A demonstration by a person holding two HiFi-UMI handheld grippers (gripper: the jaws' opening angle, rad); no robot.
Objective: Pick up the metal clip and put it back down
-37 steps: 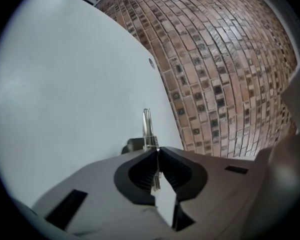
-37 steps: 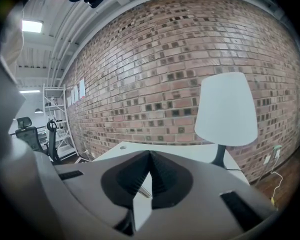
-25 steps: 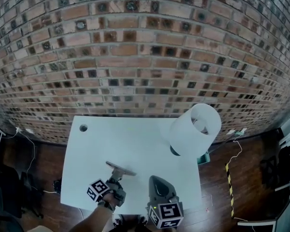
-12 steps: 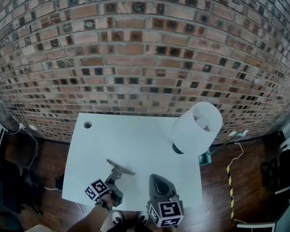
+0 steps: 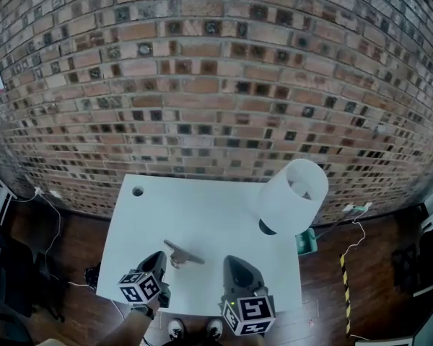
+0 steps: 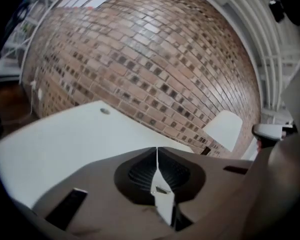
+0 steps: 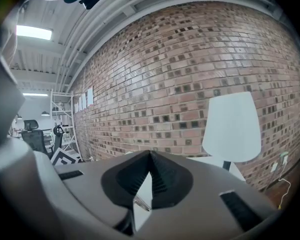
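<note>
Where the left gripper (image 6: pixel 156 151) view looks along its jaws, they have just been closing and now meet tip to tip with nothing between them. The right gripper (image 7: pixel 150 156) likewise has its jaws together, empty. Only the head view shows the clip (image 5: pixel 182 254) plainly: it lies on the table (image 5: pixel 202 207) at lower centre, just ahead of the left gripper and apart from it. A lamp (image 5: pixel 292 193) stands at right.

Ahead of your right gripper (image 5: pixel 233 262) the table (image 5: pixel 202 211) lies open to the brick wall (image 5: pixel 202 85). The lamp (image 5: pixel 292 193) blocks ahead-right, and the metal clip (image 5: pixel 182 254) lies just left.
</note>
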